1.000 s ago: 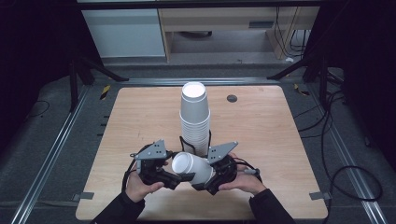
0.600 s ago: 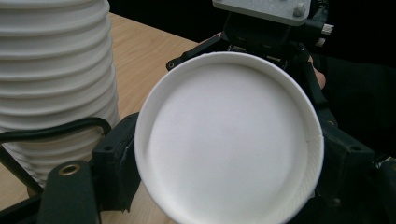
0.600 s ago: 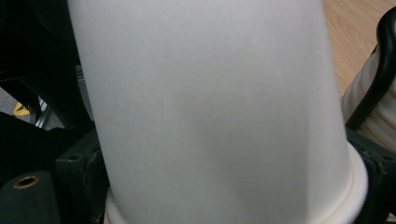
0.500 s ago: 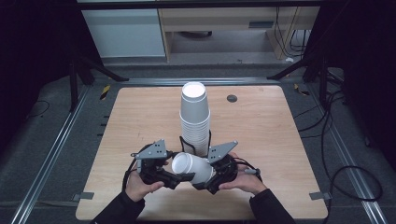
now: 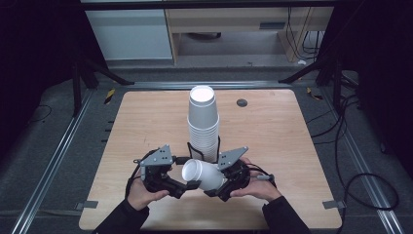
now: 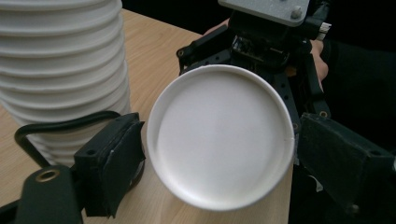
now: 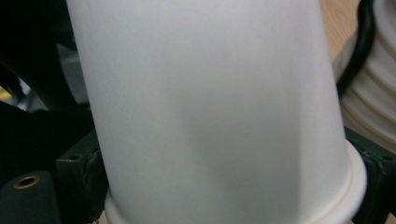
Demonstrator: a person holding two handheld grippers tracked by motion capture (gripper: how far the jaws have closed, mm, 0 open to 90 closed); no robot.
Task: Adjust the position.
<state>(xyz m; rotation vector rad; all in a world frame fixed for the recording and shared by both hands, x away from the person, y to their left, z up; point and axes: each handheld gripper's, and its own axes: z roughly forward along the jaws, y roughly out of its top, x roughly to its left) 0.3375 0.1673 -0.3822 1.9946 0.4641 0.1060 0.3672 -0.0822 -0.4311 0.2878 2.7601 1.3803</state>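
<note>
At the table's near edge, the left gripper [image 5: 187, 184], jaws just sprung wide, frees a paper cup [image 5: 203, 175] now clamped by the right gripper [image 5: 216, 187], likely bound next for the cup stack [image 5: 203, 124].

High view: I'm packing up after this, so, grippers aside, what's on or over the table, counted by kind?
Cup stack: 1
Loose cup: 1
Black wire holder: 1
Small dark disc: 1
Total: 4
</note>
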